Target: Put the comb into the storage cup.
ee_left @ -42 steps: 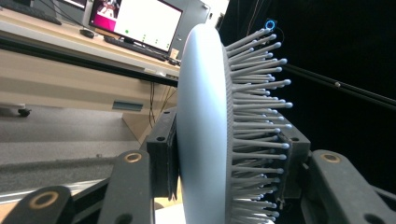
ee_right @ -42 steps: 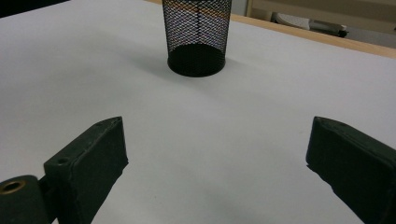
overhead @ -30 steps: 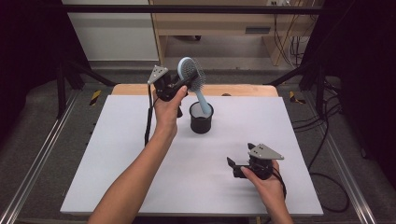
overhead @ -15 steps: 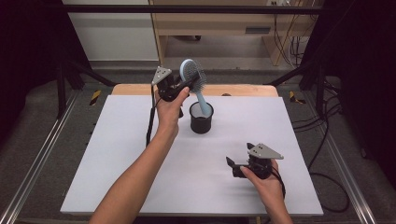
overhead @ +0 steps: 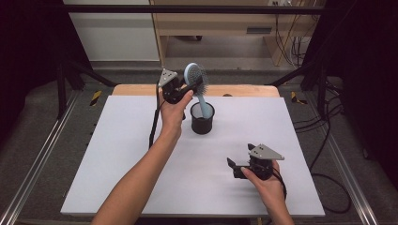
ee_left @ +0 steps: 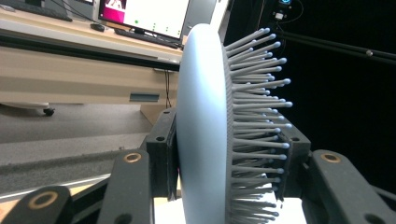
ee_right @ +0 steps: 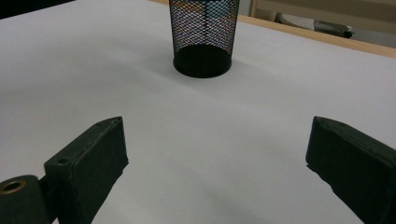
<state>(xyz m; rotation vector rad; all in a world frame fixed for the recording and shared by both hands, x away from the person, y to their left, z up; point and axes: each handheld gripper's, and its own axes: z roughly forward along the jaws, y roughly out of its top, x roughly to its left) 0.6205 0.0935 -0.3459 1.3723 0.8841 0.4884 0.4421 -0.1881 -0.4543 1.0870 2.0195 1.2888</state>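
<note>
A pale blue hairbrush with grey bristles is held upright by its head in my left gripper, raised over the table's far middle. Its handle slants down, and the lower end sits inside the mouth of a black mesh cup. In the left gripper view the brush head stands edge-on with my left gripper shut on it, one jaw on the smooth back and one on the bristle side. My right gripper rests open and empty at the front right, pointing toward the cup. Bare table lies in my right gripper.
The white table has a wooden strip along its far edge. Metal frame rails run along both sides, and cables lie on the floor at the right. A desk with a monitor stands behind the table.
My left hand has eased the hairbrush slightly right and down toward the cup. The right gripper has stayed still.
</note>
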